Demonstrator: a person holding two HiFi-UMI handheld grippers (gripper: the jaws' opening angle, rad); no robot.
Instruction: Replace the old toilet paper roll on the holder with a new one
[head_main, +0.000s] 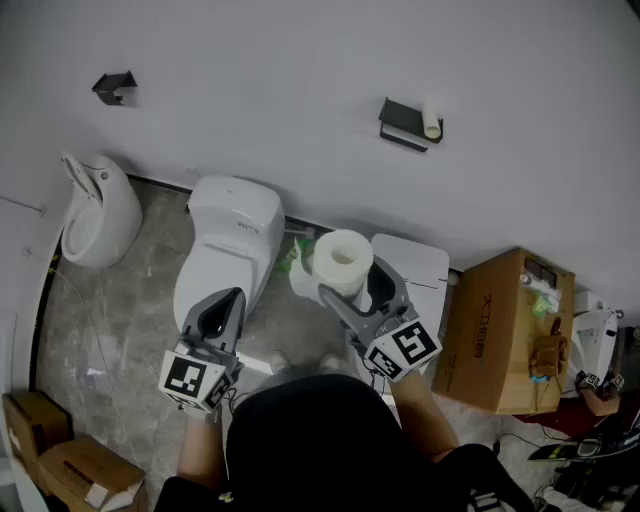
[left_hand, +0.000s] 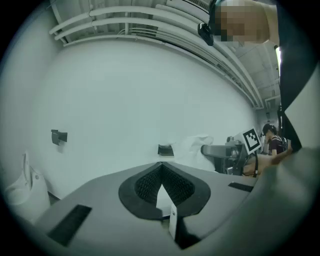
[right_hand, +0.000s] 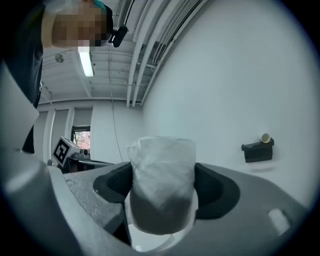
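A black holder (head_main: 405, 124) is fixed to the white wall, with the old bare cardboard tube (head_main: 432, 122) on its right end. The right gripper view shows the same holder (right_hand: 258, 150) and tube (right_hand: 265, 138) ahead to the right. My right gripper (head_main: 350, 278) is shut on a new white toilet paper roll (head_main: 342, 258), held upright below the holder. That roll (right_hand: 162, 175) is wrapped in clear plastic, and the pads press on both its sides. My left gripper (head_main: 228, 300) is shut and empty over the toilet. Its jaws (left_hand: 161, 169) meet, level with the holder (left_hand: 165, 149).
A white toilet (head_main: 232, 235) stands against the wall, a white urinal-like fixture (head_main: 97, 210) to its left. A second black bracket (head_main: 115, 87) sits high on the wall. A white bin (head_main: 418, 268) and a cardboard box (head_main: 500, 335) stand at the right; more boxes (head_main: 60, 455) lower left.
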